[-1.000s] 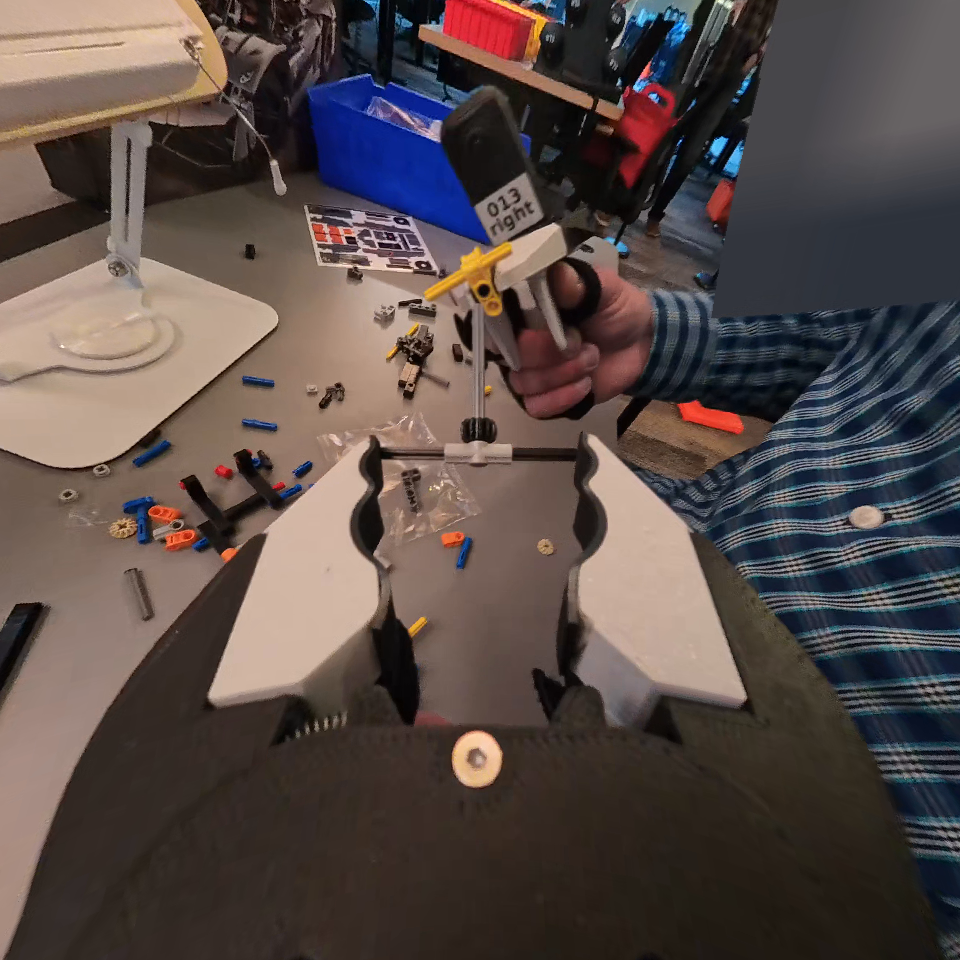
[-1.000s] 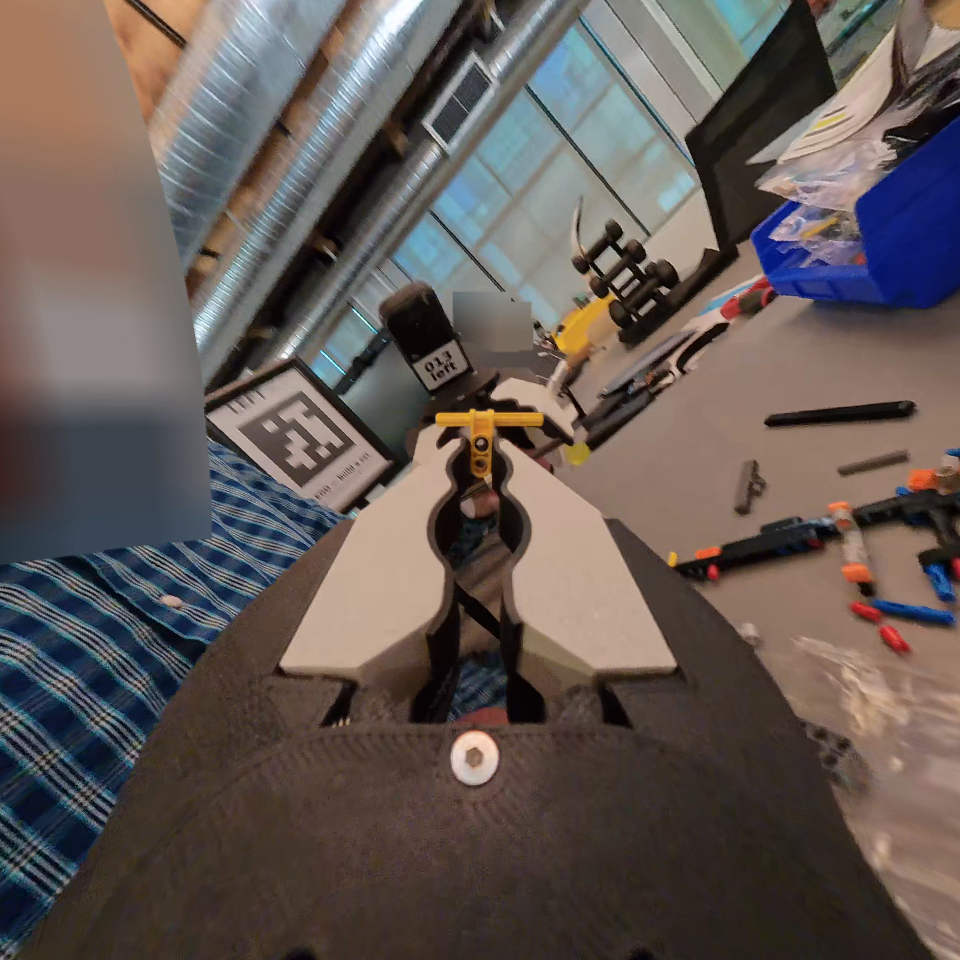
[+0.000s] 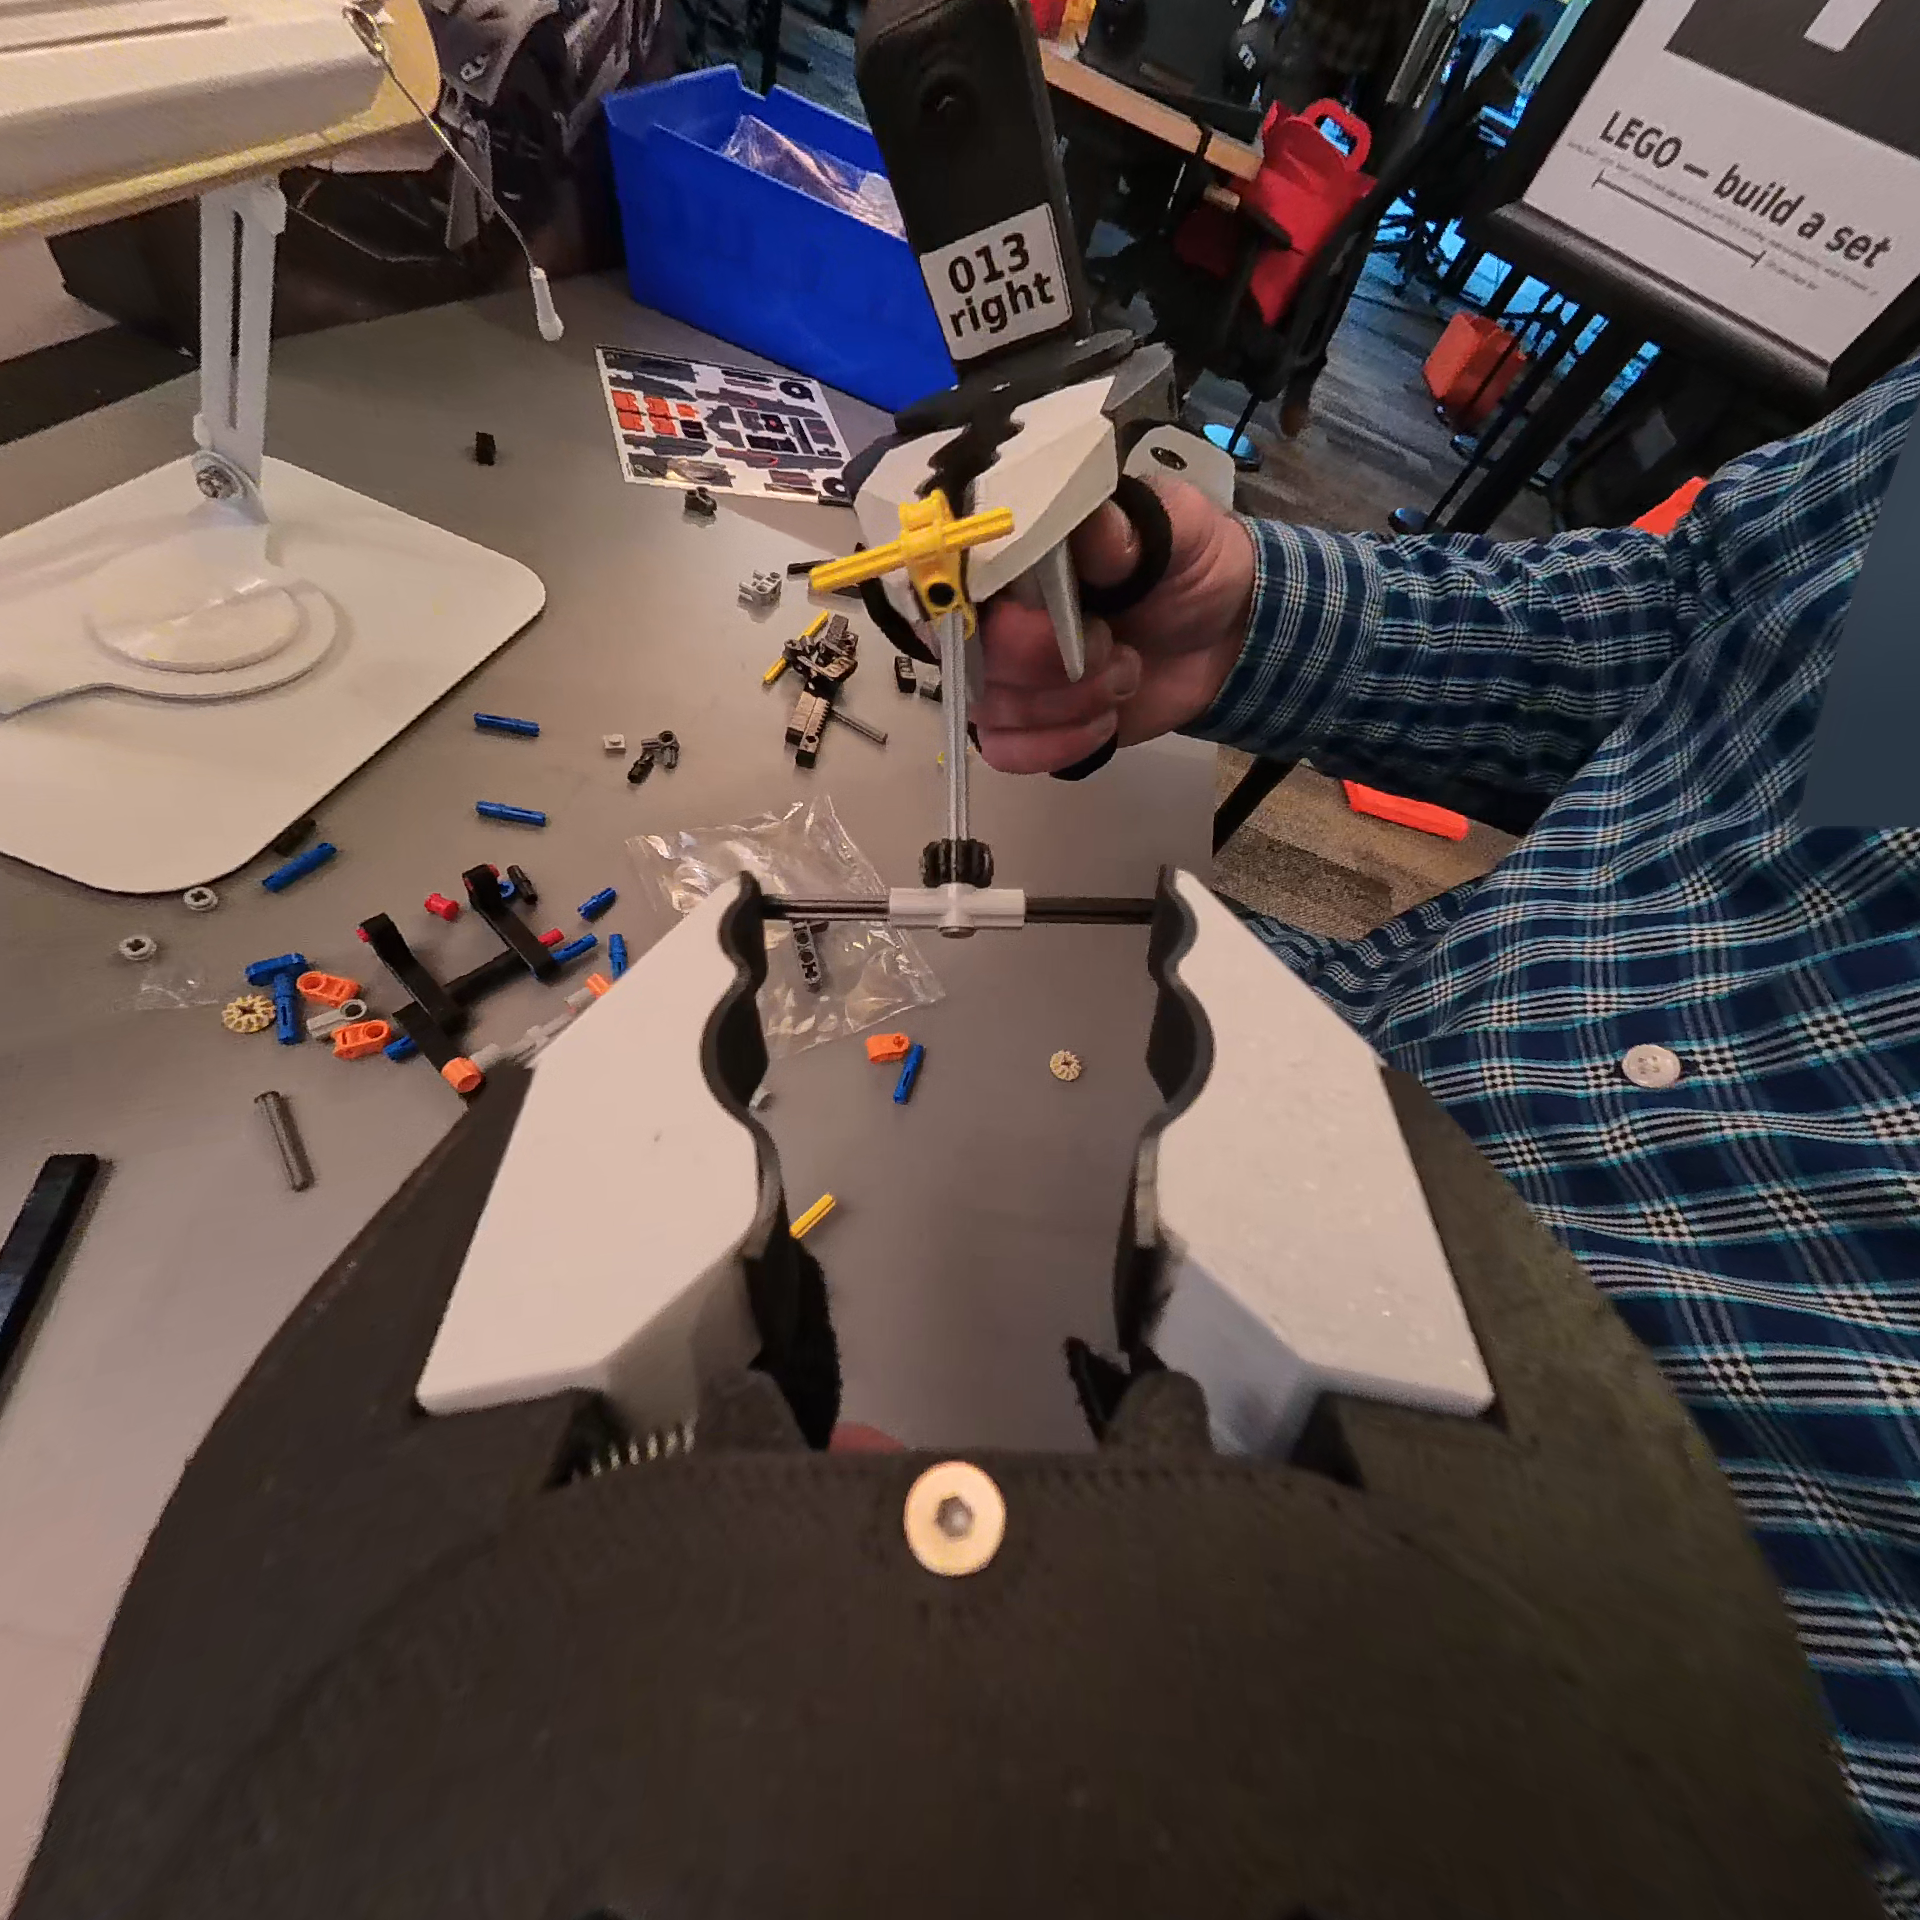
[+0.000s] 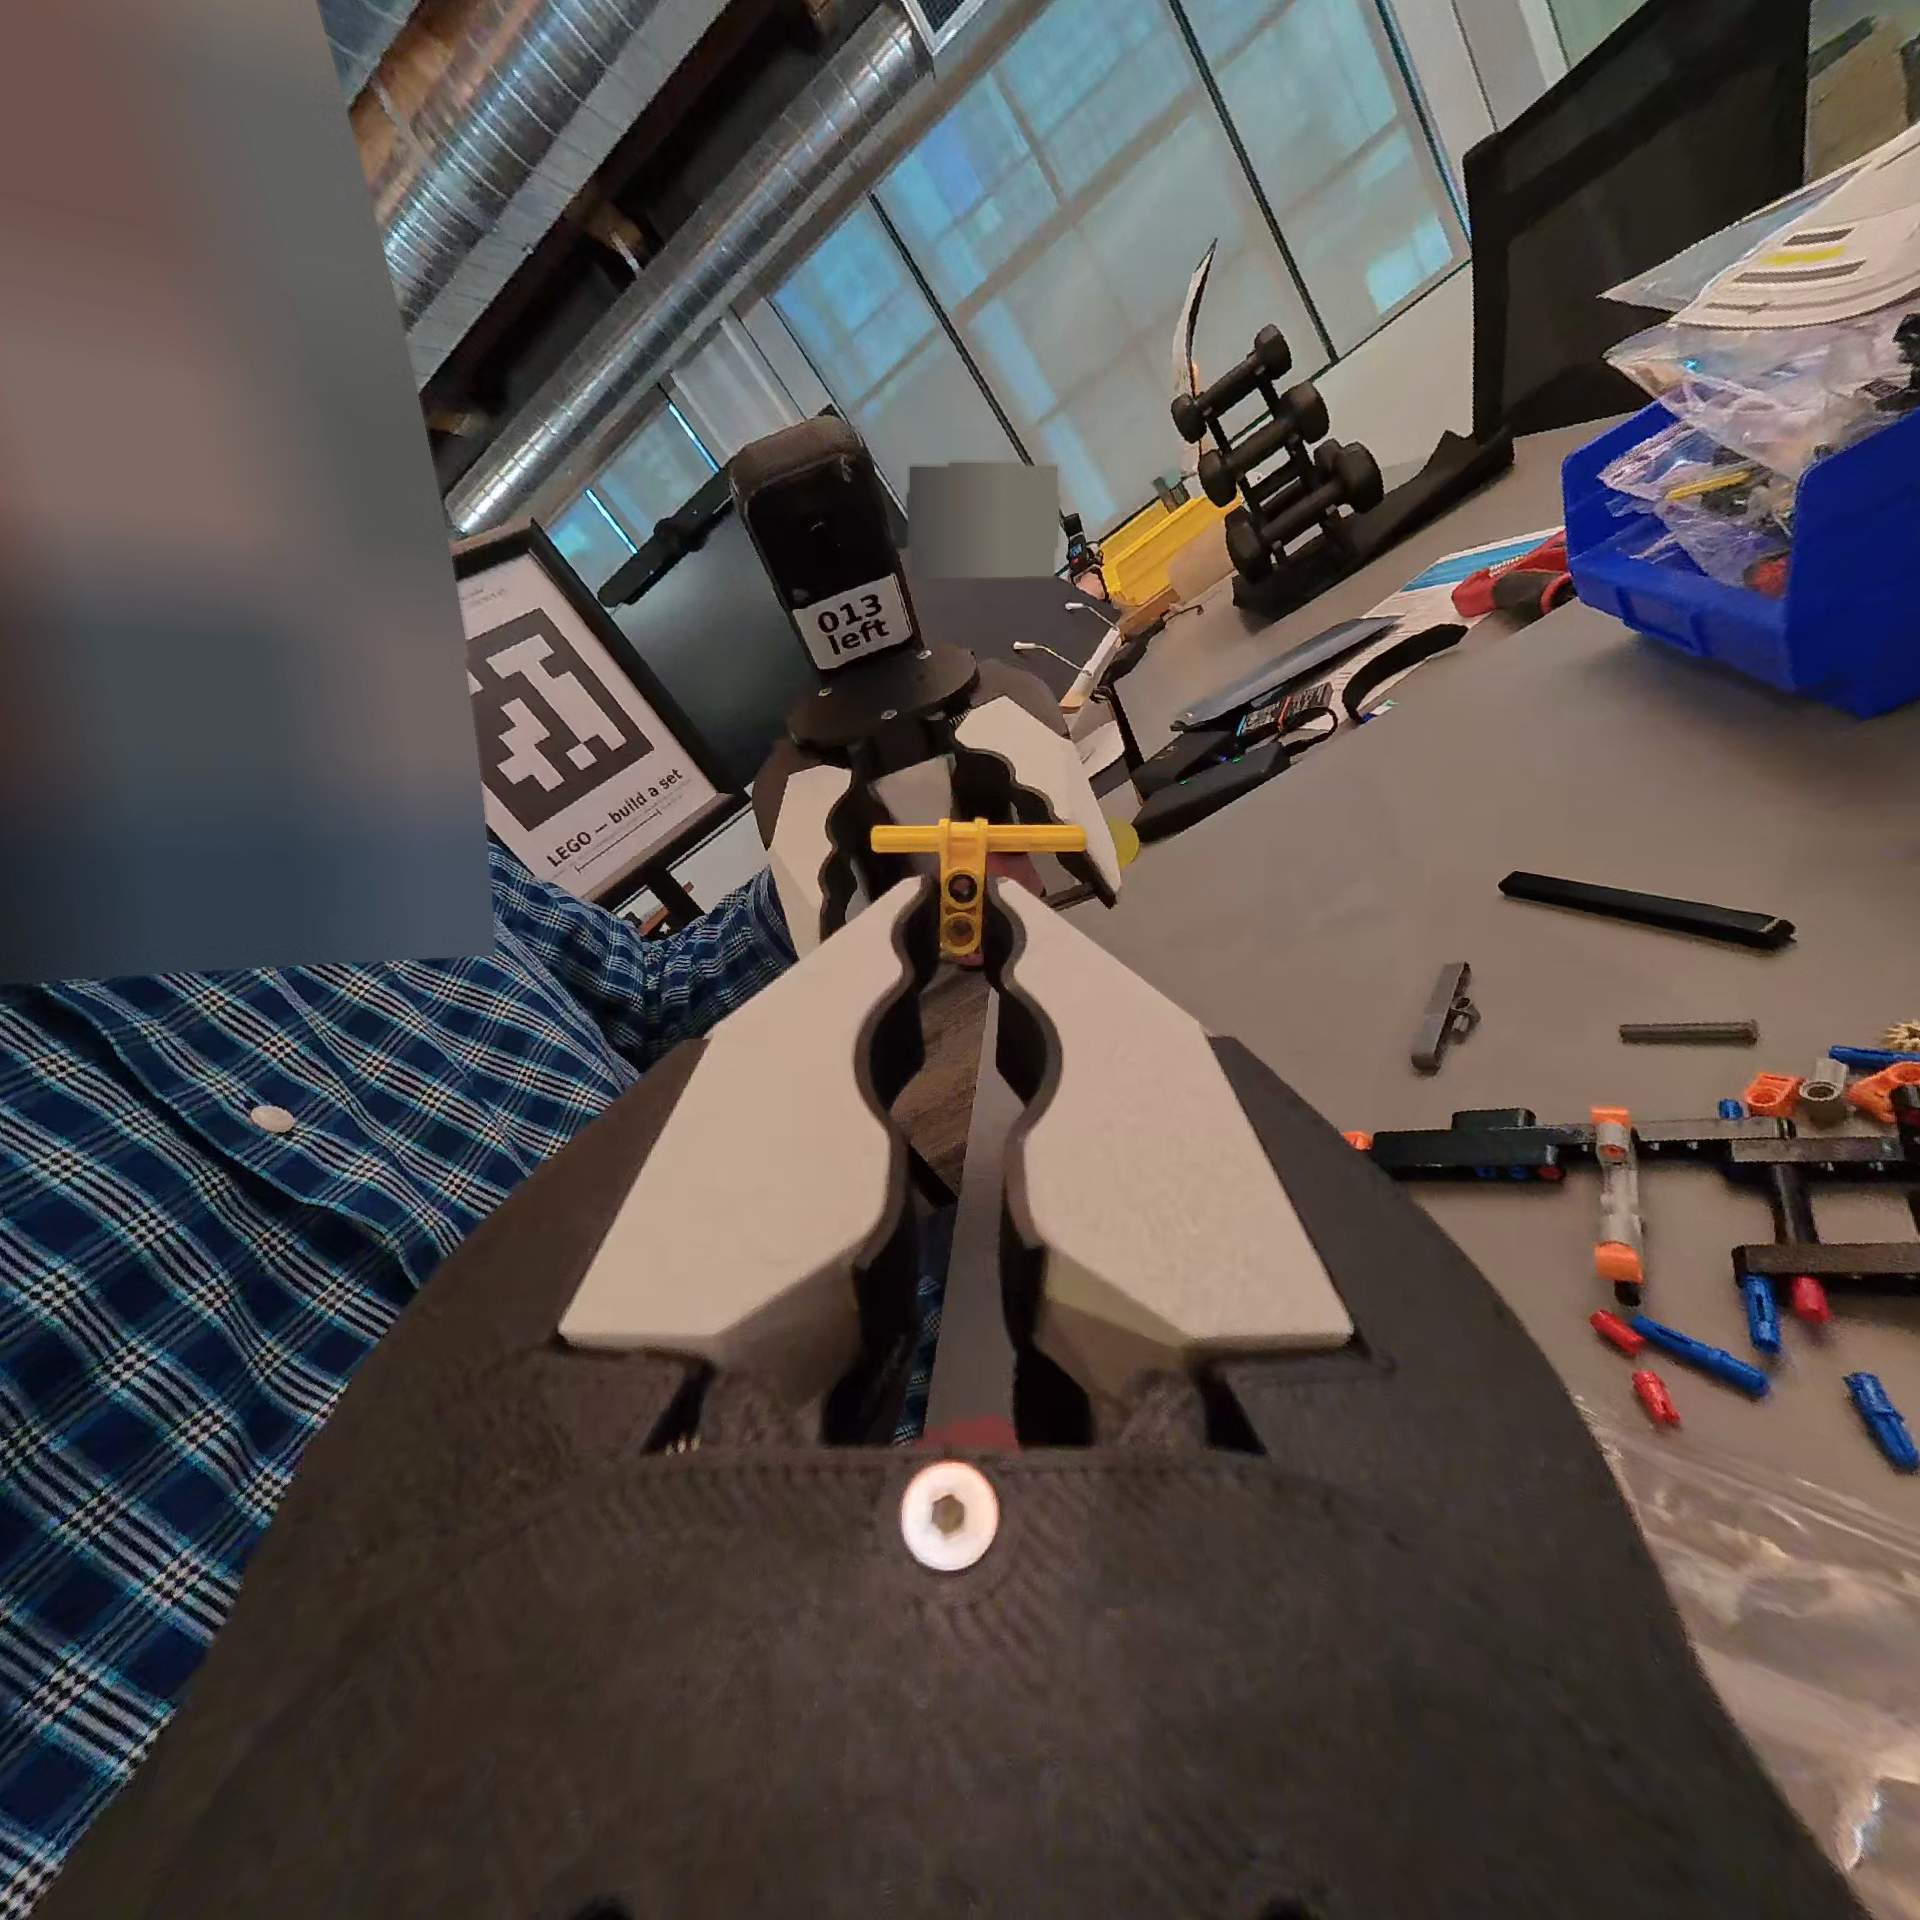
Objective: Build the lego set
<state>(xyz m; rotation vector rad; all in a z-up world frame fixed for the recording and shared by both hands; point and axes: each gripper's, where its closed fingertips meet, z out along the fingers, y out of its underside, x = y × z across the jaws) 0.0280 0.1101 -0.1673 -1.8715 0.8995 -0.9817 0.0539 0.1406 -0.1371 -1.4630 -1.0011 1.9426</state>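
My left gripper (image 3: 958,910) holds a thin black axle (image 3: 1091,910) endwise between its wide-set fingertips. A grey T-connector (image 3: 956,908) sits mid-axle, with a small black gear (image 3: 956,862) above it. A grey axle (image 3: 954,727) rises from there to a yellow connector (image 3: 940,594) with a yellow cross axle (image 3: 868,561). My right gripper (image 3: 940,520) is shut on that yellow connector (image 4: 961,914), above and beyond the left gripper. In the right wrist view my right gripper (image 4: 961,925) faces the left gripper's white fingers (image 4: 1044,774). The whole assembly hangs above the grey table (image 3: 987,1195).
Loose blue, red, orange and black pieces and a black frame sub-assembly (image 3: 447,966) lie left on the table; they also show in the right wrist view (image 4: 1621,1143). A plastic bag (image 3: 800,935), sticker sheet (image 3: 727,426), blue bin (image 3: 769,229) and white stand base (image 3: 260,644) lie beyond. A plaid sleeve (image 3: 1558,675) is at right. Some 6 cm of space lies between my two pairs of fingers.
The right gripper has tilted more upright and come slightly nearer, turning the yellow cross axle a little. Both grippers keep their hold on the joined assembly.
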